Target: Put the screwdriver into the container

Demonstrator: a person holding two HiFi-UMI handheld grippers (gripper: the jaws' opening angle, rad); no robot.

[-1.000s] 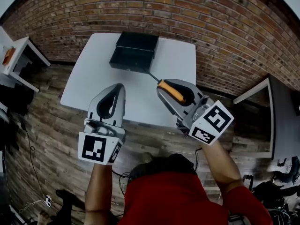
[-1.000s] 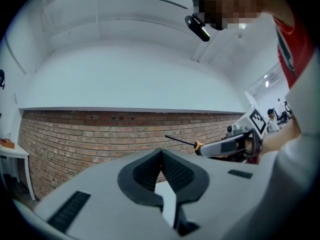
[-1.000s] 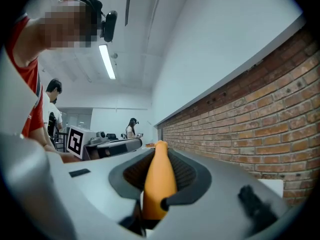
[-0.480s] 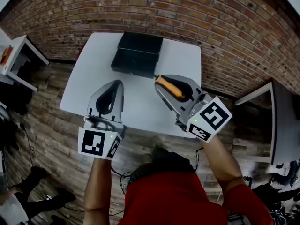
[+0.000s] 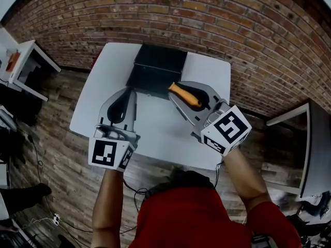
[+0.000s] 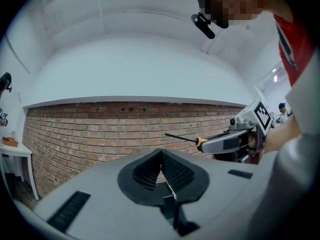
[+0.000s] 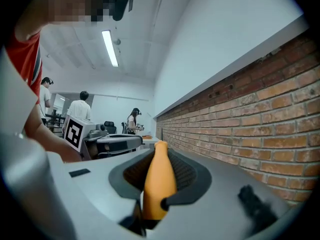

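Observation:
A black container [image 5: 158,66] stands at the far edge of the white table [image 5: 155,130], against the brick wall. My right gripper [image 5: 178,92] is shut on the orange handle of the screwdriver [image 5: 184,94], held above the table just right of the container's near edge. The handle fills the jaws in the right gripper view, screwdriver [image 7: 159,179]. In the left gripper view the screwdriver's thin dark shaft [image 6: 181,137] sticks out of the right gripper [image 6: 227,142] towards the wall. My left gripper [image 5: 129,94] hovers over the table left of it, shut, nothing between its pads [image 6: 161,170].
A small white side table [image 5: 20,61] stands on the wooden floor at the left. A dark table [image 5: 315,143] is at the right. The brick wall [image 5: 207,19] runs behind the table. Several people stand far off in the right gripper view.
Both grippers have come closer to the container. The screwdriver's handle now sits by the container's near right corner. Both grips are unchanged.

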